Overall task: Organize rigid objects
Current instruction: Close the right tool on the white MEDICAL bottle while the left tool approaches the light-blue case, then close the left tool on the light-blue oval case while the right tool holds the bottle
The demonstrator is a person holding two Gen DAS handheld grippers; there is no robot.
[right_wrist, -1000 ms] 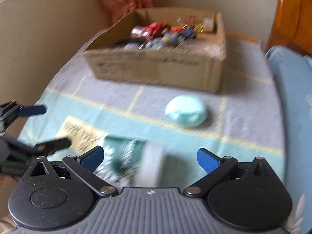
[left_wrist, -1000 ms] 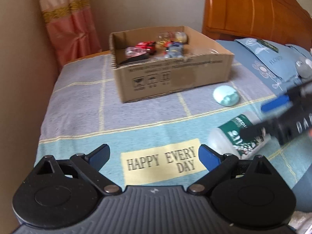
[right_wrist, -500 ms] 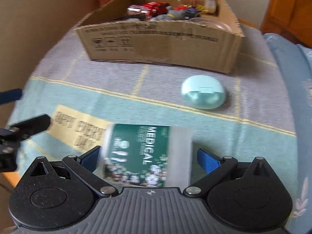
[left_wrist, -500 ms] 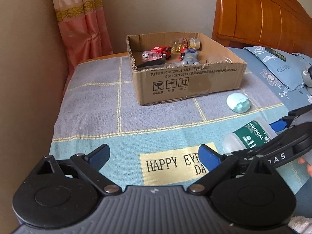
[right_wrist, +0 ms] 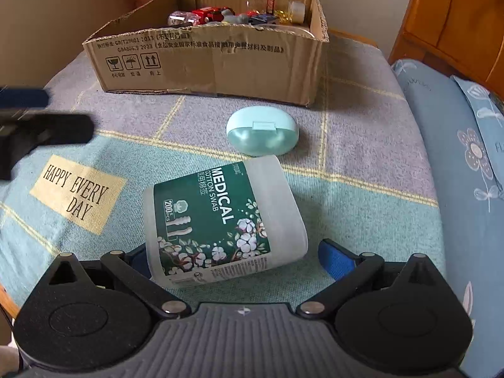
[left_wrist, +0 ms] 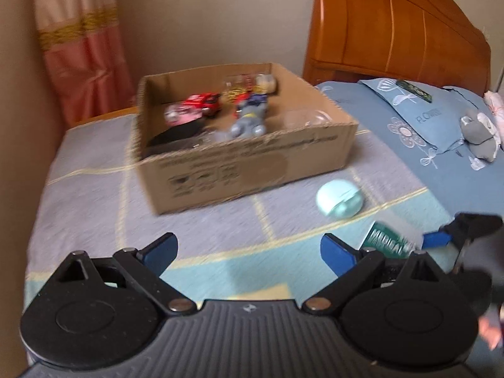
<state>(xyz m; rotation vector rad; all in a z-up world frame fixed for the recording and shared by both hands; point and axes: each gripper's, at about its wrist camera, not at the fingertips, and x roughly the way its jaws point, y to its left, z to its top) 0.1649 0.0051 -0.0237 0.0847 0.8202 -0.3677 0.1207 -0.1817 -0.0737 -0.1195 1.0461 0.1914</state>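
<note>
A frosted cotton swab tub (right_wrist: 220, 220) with a green "MEDICAL" label lies on its side on the bedspread. My right gripper (right_wrist: 236, 258) is open and straddles the tub's lower end. Its right finger stands a little clear of the tub, and its left finger is partly hidden behind it. A mint-green oval case (right_wrist: 262, 135) lies just beyond the tub. Further back, a cardboard box (right_wrist: 214, 63) holds toy cars and other small items. My left gripper (left_wrist: 249, 250) is open and holds nothing above the bedspread. It faces the cardboard box (left_wrist: 252, 170), with the mint-green case (left_wrist: 338, 200) and the blurred tub (left_wrist: 387, 242) to its right.
The bedspread (right_wrist: 362, 189) carries a "HAPPY EVERY DAY" patch (right_wrist: 77, 192). A blue floral pillow (left_wrist: 419, 116) and a grey soft toy (left_wrist: 478, 135) lie to the right. A wooden headboard (left_wrist: 393, 31) stands behind them. A pink curtain (left_wrist: 82, 47) hangs at the back left.
My right gripper has moved forward, so the swab tub now lies between its fingers. The left gripper has shifted and its view is blurred, with the box seen more from above.
</note>
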